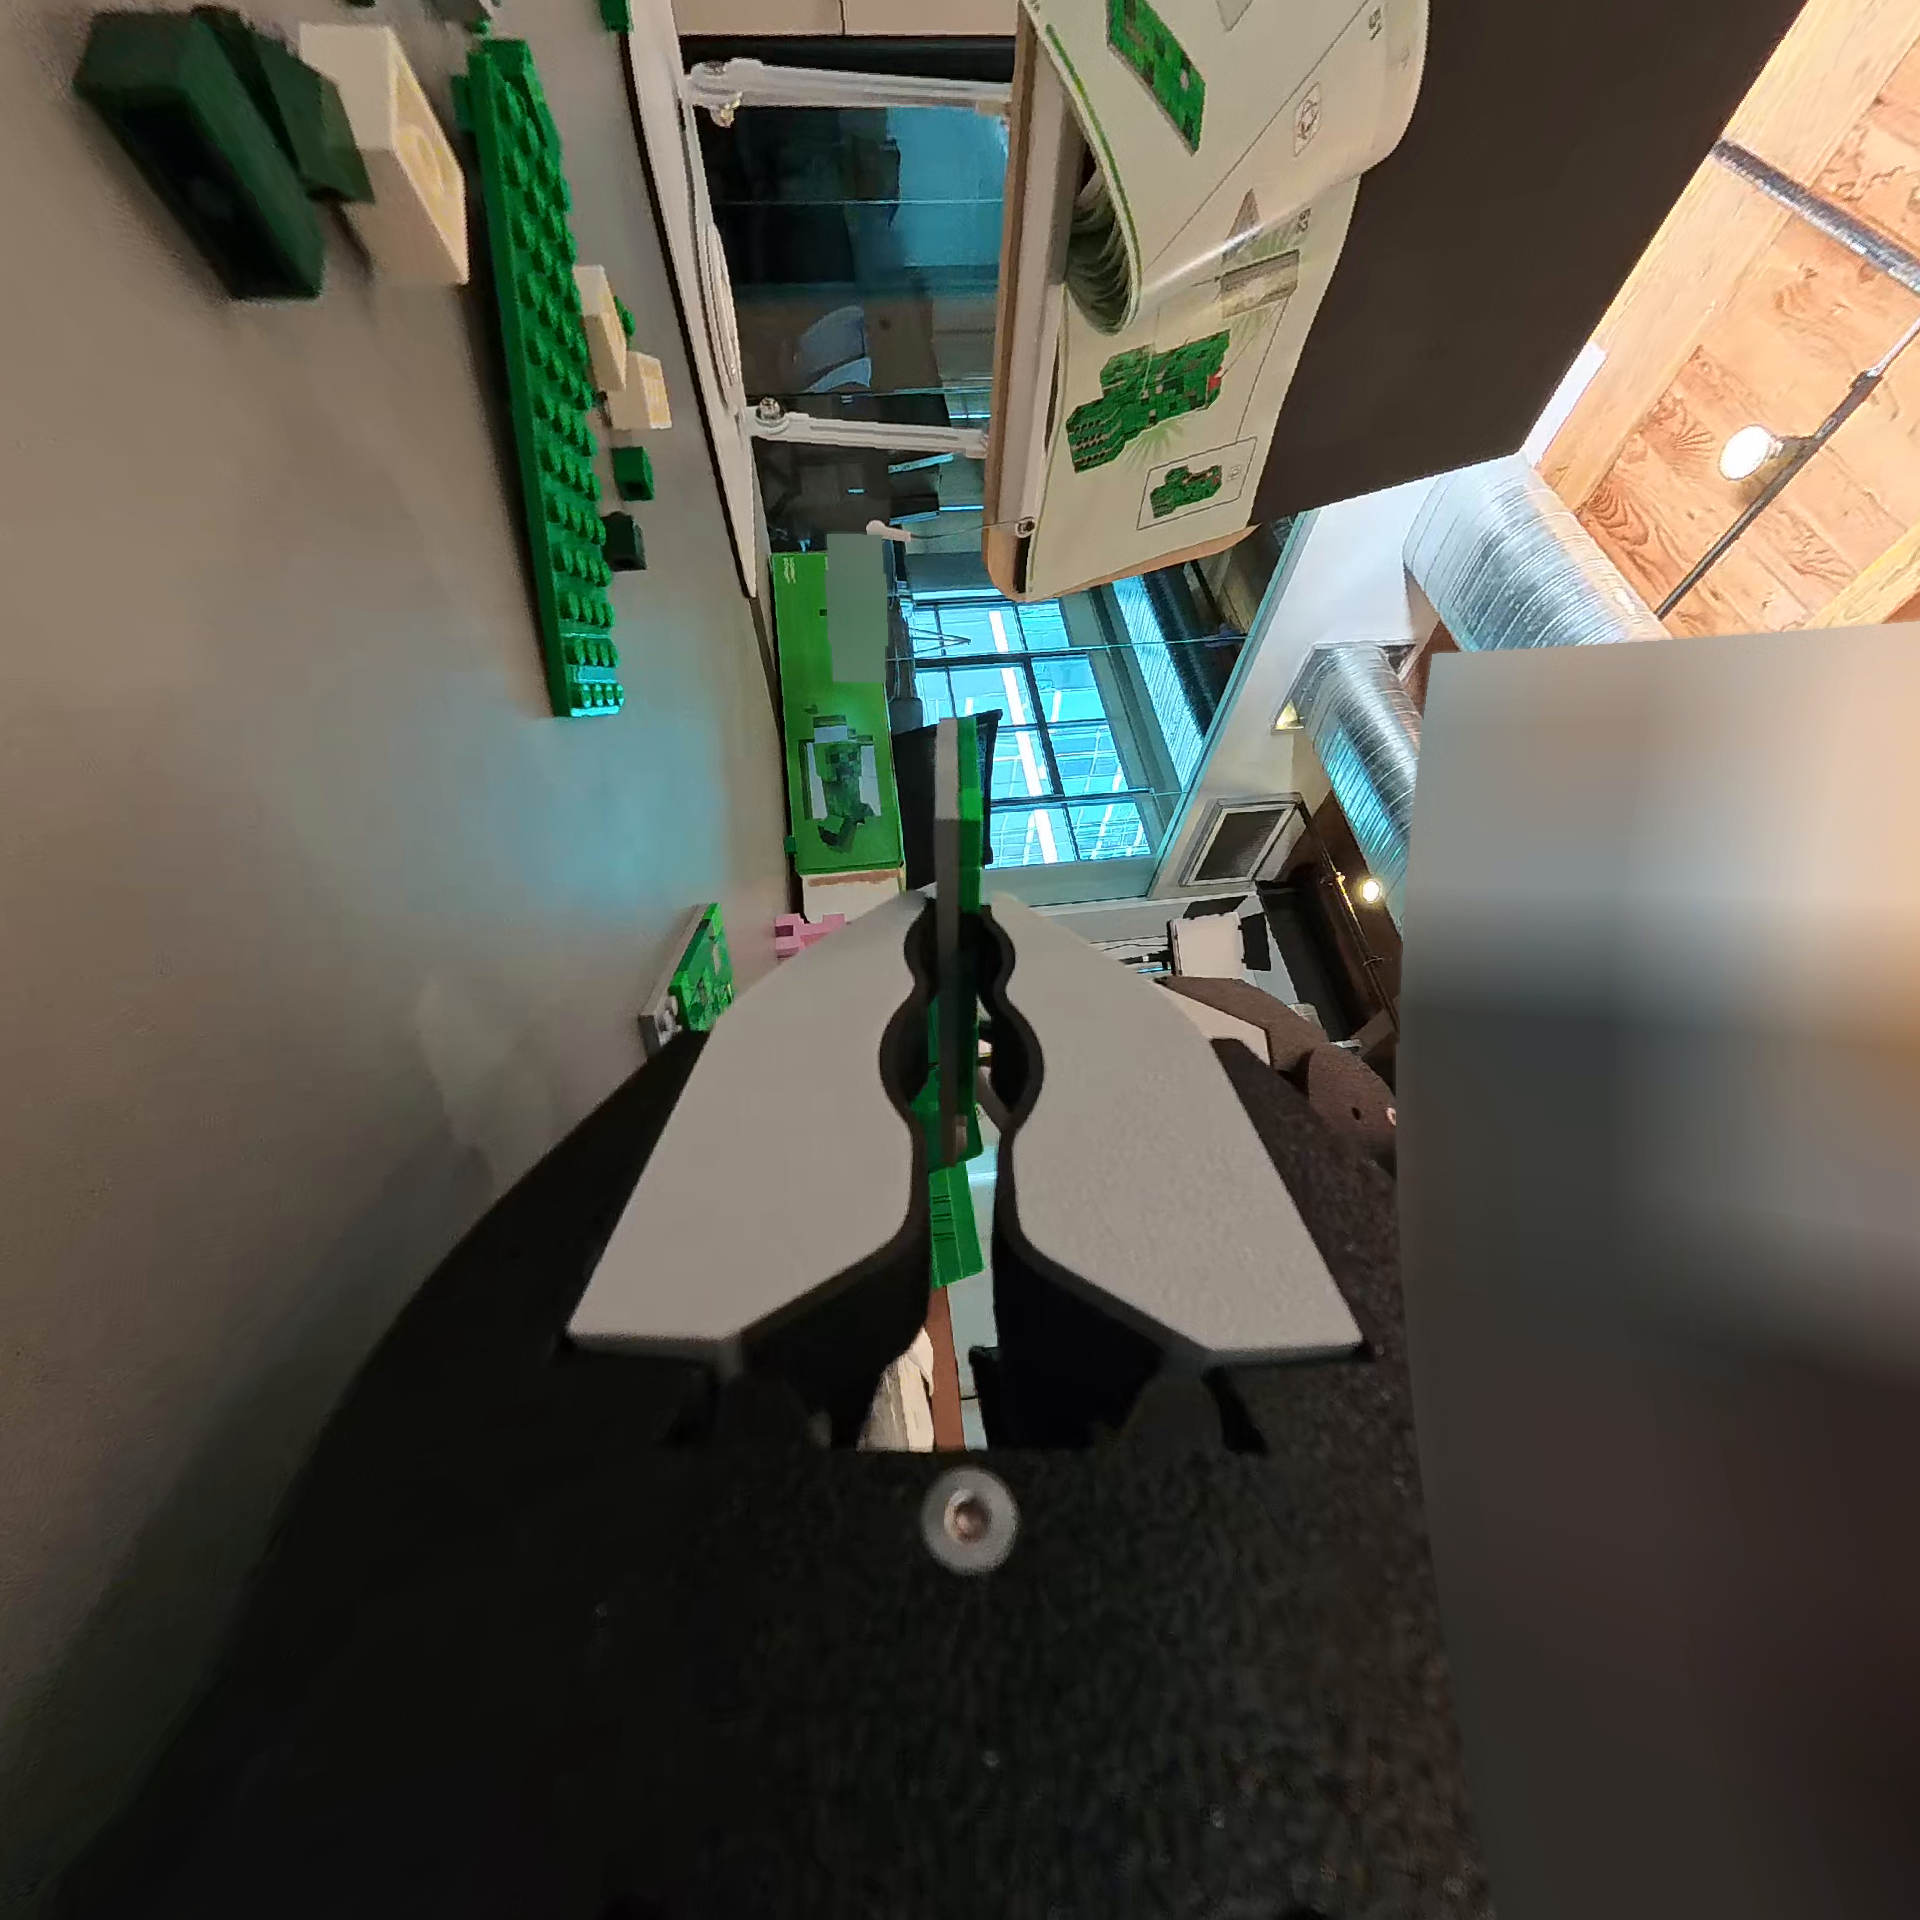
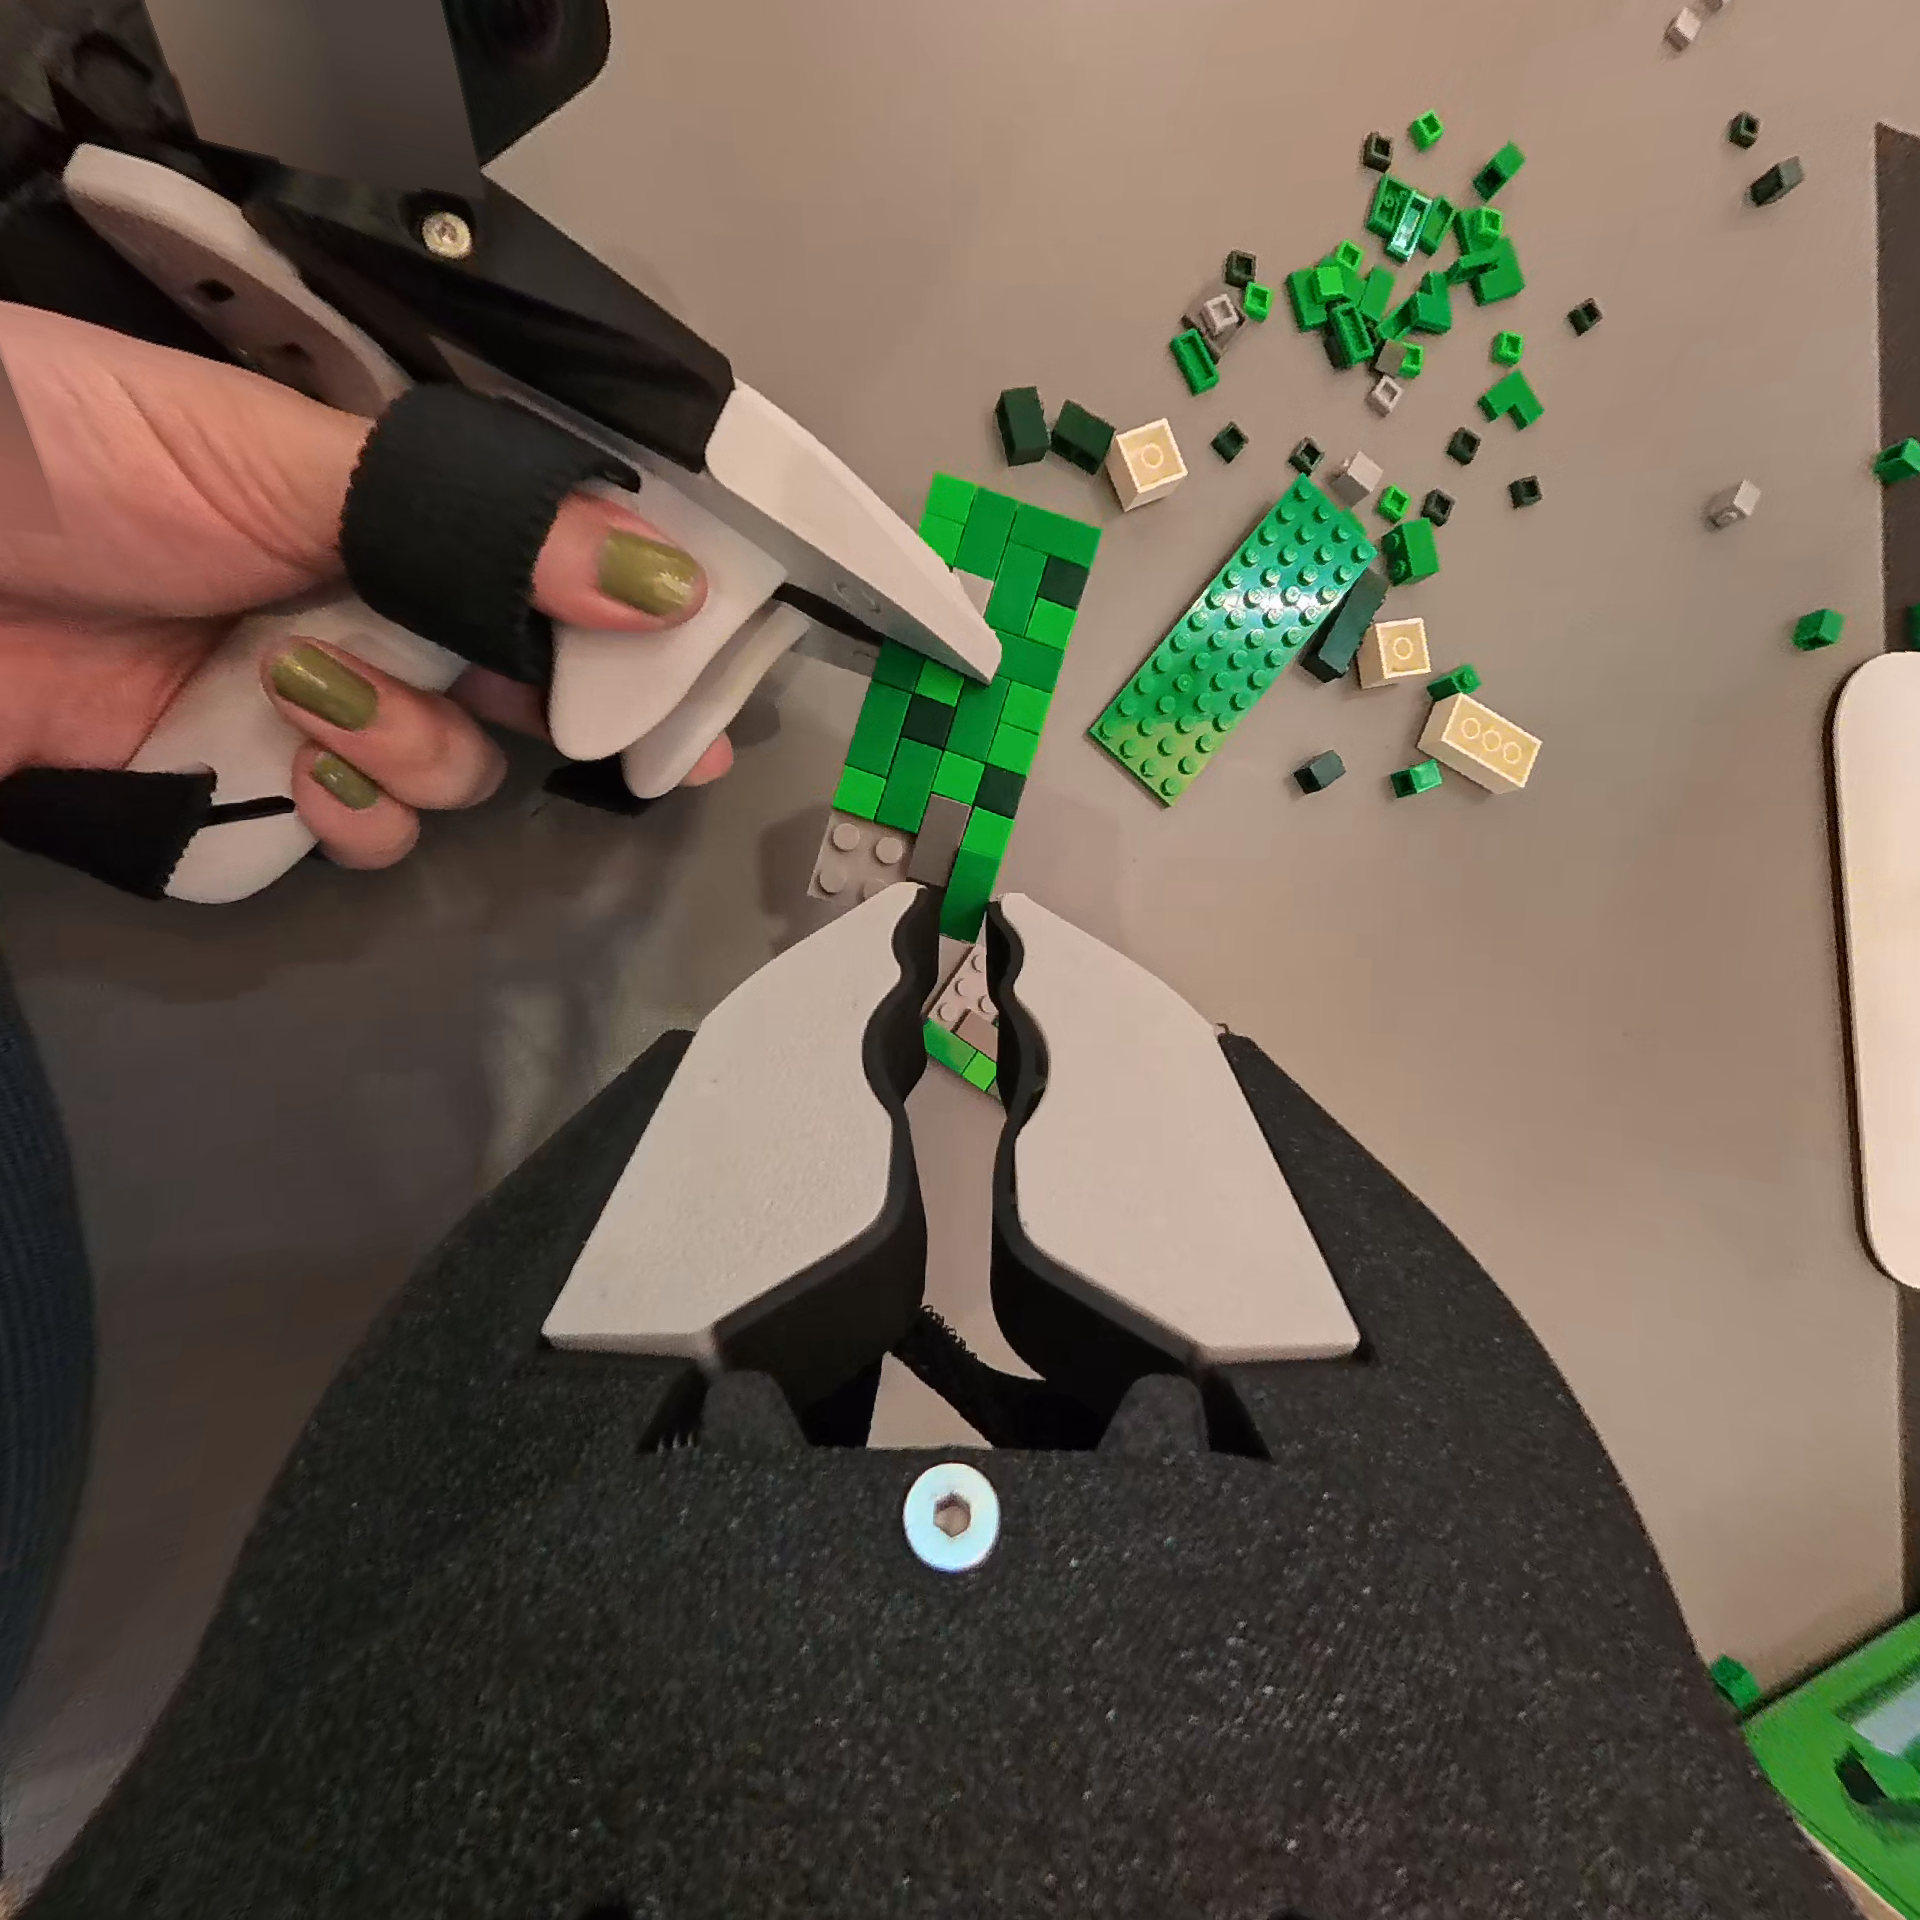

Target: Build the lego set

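1. The tiled panel (image 2: pixel 977 665) stands between the two grippers, with the left gripper (image 2: pixel 935 644) clamped on its far part.
2. The right gripper (image 2: pixel 954 904) closes on its near end.
3. The studded baseplate (image 2: pixel 1236 634) lies on the table (image 2: pixel 1351 1039), right of the panel.
4. The loose bricks (image 2: pixel 1392 301) lie scattered beyond the baseplate.

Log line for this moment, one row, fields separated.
left gripper: clamped edge-on on green-and-grey tiled brick panel | right gripper: nearly closed at panel's lower end | loose green bricks beyond

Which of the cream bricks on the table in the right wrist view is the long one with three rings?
The cream three-ring brick, lying right of the green studded baseplate; the other cream bricks are shorter, showing one ring.
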Demonstrator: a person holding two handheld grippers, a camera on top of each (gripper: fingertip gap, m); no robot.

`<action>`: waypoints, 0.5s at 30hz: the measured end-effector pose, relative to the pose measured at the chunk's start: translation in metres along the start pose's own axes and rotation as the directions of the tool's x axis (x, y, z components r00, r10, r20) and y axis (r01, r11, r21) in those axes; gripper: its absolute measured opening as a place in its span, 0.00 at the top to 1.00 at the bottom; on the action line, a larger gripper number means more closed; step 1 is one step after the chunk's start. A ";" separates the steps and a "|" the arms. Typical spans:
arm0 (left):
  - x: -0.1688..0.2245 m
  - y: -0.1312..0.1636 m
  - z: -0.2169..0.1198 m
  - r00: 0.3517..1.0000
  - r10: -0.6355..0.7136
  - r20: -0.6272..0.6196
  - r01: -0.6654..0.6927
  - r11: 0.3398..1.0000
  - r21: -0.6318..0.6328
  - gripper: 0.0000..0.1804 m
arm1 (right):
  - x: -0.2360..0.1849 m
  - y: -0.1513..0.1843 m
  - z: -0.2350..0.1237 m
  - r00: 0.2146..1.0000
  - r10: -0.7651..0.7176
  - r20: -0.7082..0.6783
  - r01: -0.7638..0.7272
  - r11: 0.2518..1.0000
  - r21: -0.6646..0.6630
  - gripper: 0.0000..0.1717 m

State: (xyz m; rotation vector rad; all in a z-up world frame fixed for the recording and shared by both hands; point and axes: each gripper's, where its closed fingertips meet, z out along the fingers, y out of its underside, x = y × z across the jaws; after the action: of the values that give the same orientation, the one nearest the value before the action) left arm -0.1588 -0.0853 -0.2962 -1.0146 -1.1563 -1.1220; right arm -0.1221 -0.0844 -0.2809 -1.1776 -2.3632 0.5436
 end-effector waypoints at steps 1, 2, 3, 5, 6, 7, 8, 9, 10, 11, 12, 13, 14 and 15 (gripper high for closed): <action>0.000 0.000 0.000 1.000 0.000 -0.001 0.000 1.000 -0.001 0.97 | 0.000 0.000 0.000 1.000 0.001 0.001 -0.001 1.000 0.001 0.95; 0.000 0.001 0.001 1.000 0.002 -0.001 -0.002 1.000 -0.002 0.97 | 0.000 0.000 0.000 1.000 0.001 0.002 -0.001 1.000 0.004 0.95; 0.000 0.001 0.000 1.000 0.003 0.000 -0.003 1.000 -0.004 0.97 | -0.001 0.000 0.000 1.000 0.000 0.005 0.000 1.000 0.007 0.95; 0.000 0.001 0.001 1.000 0.000 -0.001 0.000 1.000 -0.005 0.97 | -0.001 -0.001 -0.001 1.000 0.005 0.009 -0.005 1.000 0.015 0.95; 0.001 0.001 0.001 1.000 -0.004 -0.002 0.004 1.000 -0.004 0.97 | -0.001 -0.001 -0.001 1.000 0.009 0.012 -0.010 1.000 0.019 0.94; 0.000 0.001 0.002 1.000 -0.005 -0.003 0.005 1.000 -0.005 0.97 | -0.001 -0.001 -0.001 1.000 0.013 0.013 -0.014 1.000 0.021 0.94; 0.001 0.001 0.002 1.000 -0.007 -0.003 0.007 1.000 -0.007 0.97 | -0.001 -0.001 -0.001 1.000 0.017 0.014 -0.017 1.000 0.025 0.94; 0.000 0.002 0.002 1.000 -0.009 -0.004 0.009 1.000 -0.008 0.97 | -0.001 -0.001 -0.002 1.000 0.020 0.009 -0.020 0.999 0.029 0.93; 0.000 0.002 0.002 1.000 -0.010 -0.004 0.010 1.000 -0.009 0.97 | 0.001 -0.001 -0.003 1.000 0.024 0.002 -0.024 0.999 0.034 0.93; 0.000 0.003 0.002 1.000 -0.012 -0.004 0.012 1.000 -0.010 0.97 | 0.003 -0.001 -0.005 0.999 0.032 -0.009 -0.032 0.998 0.047 0.93; 0.000 0.002 0.001 1.000 -0.015 -0.006 0.015 1.000 -0.010 0.97 | 0.005 -0.003 -0.009 0.999 0.049 -0.013 -0.048 0.996 0.070 0.93; 0.000 0.004 0.002 1.000 -0.019 -0.007 0.019 1.000 -0.014 0.97 | 0.006 -0.004 -0.016 0.996 0.085 -0.007 -0.084 0.991 0.103 0.93; 0.002 0.001 0.001 1.000 -0.025 -0.009 0.024 1.000 -0.018 0.97 | 0.008 -0.005 -0.021 0.990 0.139 0.023 -0.141 0.980 0.144 0.93; 0.002 0.003 0.001 1.000 -0.029 -0.013 0.029 0.999 -0.024 0.97 | 0.010 -0.007 -0.026 0.976 0.205 0.077 -0.216 0.957 0.193 0.92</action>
State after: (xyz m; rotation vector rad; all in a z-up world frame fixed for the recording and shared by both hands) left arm -0.1558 -0.0843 -0.2945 -1.0104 -1.1529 -1.1659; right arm -0.1179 -0.0769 -0.2538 -1.3427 -2.1792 0.8758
